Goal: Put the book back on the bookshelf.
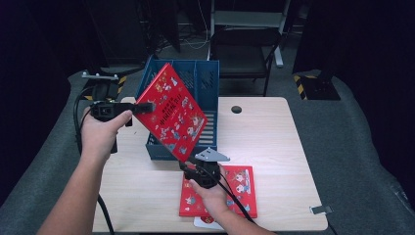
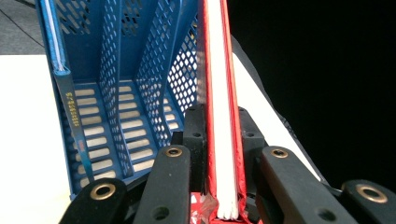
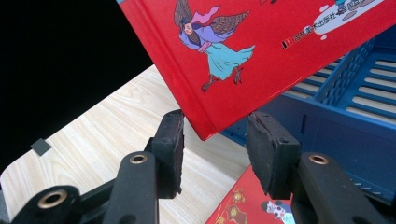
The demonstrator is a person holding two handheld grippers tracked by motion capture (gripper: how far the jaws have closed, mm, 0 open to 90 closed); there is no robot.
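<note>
Two grippers: both at one red book, one at each end of it
Left gripper [image 1: 139, 108]: at the left of the high view, jaws pinched on the raised book [image 1: 173, 112] at its upper left edge; in the left gripper view the pads press both covers with the white page block [image 2: 223, 154] between them
Raised book: in the air, tilted over the blue rack [image 1: 203, 81], cover facing the person; long axis slants from upper left down to lower right, low corner pointing at the right gripper [image 3: 214, 154]
Blue rack: stands on the table [image 1: 274, 142] behind the book; its front is partly hidden by the cover
Right gripper: jaws spread, the book's low corner between the pads, touching neither
Second book [image 1: 240, 183]: lies flat on the table, partly covered by the right hand [image 1: 210, 193]
Hard to make out: the cover lettering
</note>
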